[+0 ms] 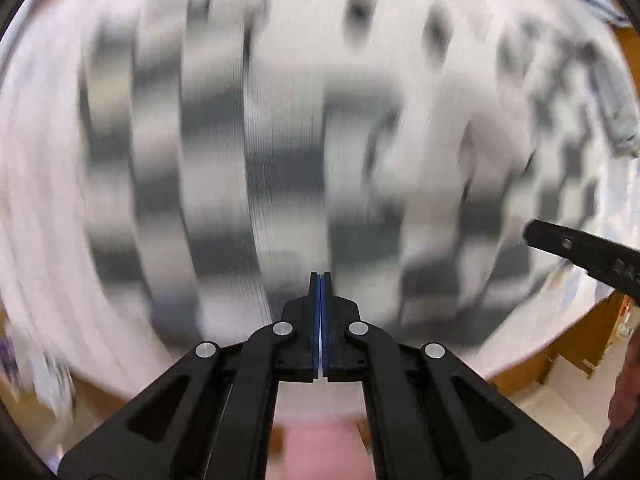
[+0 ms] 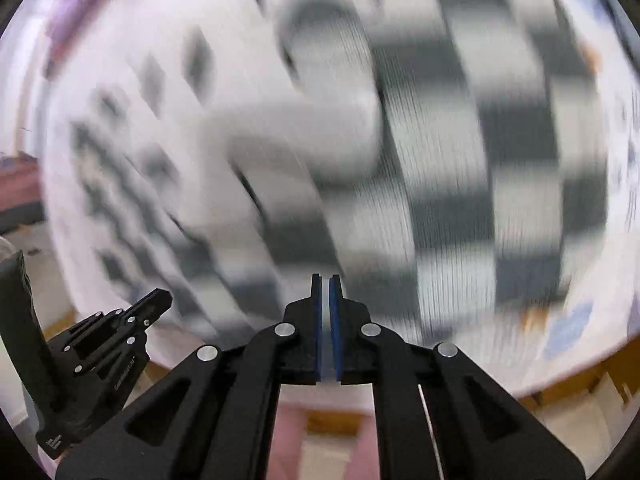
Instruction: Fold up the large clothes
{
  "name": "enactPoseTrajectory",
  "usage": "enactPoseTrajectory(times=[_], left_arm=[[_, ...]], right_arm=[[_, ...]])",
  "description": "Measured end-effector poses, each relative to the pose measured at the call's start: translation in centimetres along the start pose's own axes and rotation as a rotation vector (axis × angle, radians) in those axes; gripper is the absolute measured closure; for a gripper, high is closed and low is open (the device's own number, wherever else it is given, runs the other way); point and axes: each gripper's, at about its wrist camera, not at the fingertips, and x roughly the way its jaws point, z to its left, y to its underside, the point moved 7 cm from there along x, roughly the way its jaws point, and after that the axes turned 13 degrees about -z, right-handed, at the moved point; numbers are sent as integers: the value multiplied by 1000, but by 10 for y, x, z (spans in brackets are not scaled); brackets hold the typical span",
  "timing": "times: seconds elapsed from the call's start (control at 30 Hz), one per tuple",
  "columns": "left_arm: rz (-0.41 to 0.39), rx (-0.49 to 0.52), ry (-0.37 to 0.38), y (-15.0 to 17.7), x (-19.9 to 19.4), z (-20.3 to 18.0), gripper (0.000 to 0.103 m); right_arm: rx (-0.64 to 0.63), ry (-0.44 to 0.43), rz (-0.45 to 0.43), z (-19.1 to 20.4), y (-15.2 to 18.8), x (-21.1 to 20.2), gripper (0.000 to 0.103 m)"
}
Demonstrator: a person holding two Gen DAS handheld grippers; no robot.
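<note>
A large garment with a black-and-white check pattern [image 1: 280, 152] lies spread on a white-covered table; both views are heavily motion-blurred. My left gripper [image 1: 321, 280] is shut with nothing between its blue pads, above the garment's near edge. My right gripper [image 2: 326, 282] is shut too, a thin slit between its pads, empty, over the same checked garment [image 2: 460, 160]. The right gripper also shows in the left wrist view [image 1: 580, 252] at the right; the left gripper shows in the right wrist view [image 2: 120, 320] at the lower left.
The white table cover [image 1: 36, 220] reaches round the garment, with its front edge [image 2: 560, 384] near me. Below it are a wooden floor and pale boxes [image 1: 560, 380]. Something pink [image 1: 320, 448] sits under the grippers. A purple cloth [image 2: 76, 4] lies at the far left.
</note>
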Motion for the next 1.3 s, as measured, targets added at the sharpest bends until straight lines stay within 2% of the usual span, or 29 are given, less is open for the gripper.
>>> enactPoseTrajectory(times=[0.03,0.1,0.17,0.2,0.23,0.27,0.3,0.33,0.37,0.4,0.43,0.5,0.53,0.57,0.63,0.67,0.7,0.73,0.83,0.9,0.93,1.0,1.03,1.17,1.23,1.3], left_arm=[[-52,-7,8,-23,-3,1,103],[-199,-45,35,-92,0,5,103],[-256,-53,32,-128,21,9,103],[-244,-59,42,-141,43,9,103],[-214,-72,41,-126,51,12,103],[-222,-79,33,-118,58,11,103],[-269,-50,17,-102,51,7,103],[-274,-21,8,-88,43,-12,103],[-258,-5,7,-63,35,-17,103],[-227,-19,21,-35,33,-14,103],[-196,-34,34,-10,29,-14,103],[-38,-59,60,51,42,-10,103],[-42,-71,62,59,39,-10,103],[-44,-77,70,66,31,-8,103],[-15,-89,73,65,19,1,103],[-40,-99,71,54,12,8,103],[-99,-108,59,35,3,18,103],[-145,-114,36,14,0,29,103],[-182,-164,-38,-34,16,67,103],[-178,-223,-29,-43,27,87,102],[-174,-237,-12,-37,30,93,101],[-172,-195,-52,-12,24,95,101],[-126,-162,-79,15,26,95,101],[-104,-153,-83,71,15,92,101],[-28,-188,-78,98,12,95,101],[0,-215,-78,118,6,97,101]], right_arm=[[-16,-15,-59,8,-26,-7,97],[-63,-44,-186,28,-86,-11,97],[-94,-37,-291,39,-139,0,97],[-100,-34,-307,33,-145,11,97],[-101,-23,-285,31,-152,27,100],[-89,-13,-273,40,-142,46,100],[-64,-31,-302,41,-121,53,100],[-64,-40,-315,37,-91,58,100],[-88,-40,-288,33,-70,53,100],[-103,-43,-246,29,-46,52,100],[-106,-13,-153,18,-10,56,100],[-78,21,9,-14,37,66,103],[-40,-6,28,-27,62,65,103],[-34,-19,32,-30,67,61,103],[-37,9,61,-32,60,47,102],[-39,17,36,-31,47,38,97],[-53,15,-17,-28,28,26,97],[-92,26,-112,-24,-6,11,97],[-124,82,-292,-25,-89,-1,95],[-98,149,-308,-45,-122,7,95],[-76,176,-296,-57,-127,12,96],[-26,104,-285,-70,-113,20,97],[-30,87,-289,-78,-98,16,98],[-26,102,-206,-98,-30,12,98],[15,92,-177,-109,1,6,98],[59,119,-101,-117,27,7,96]])
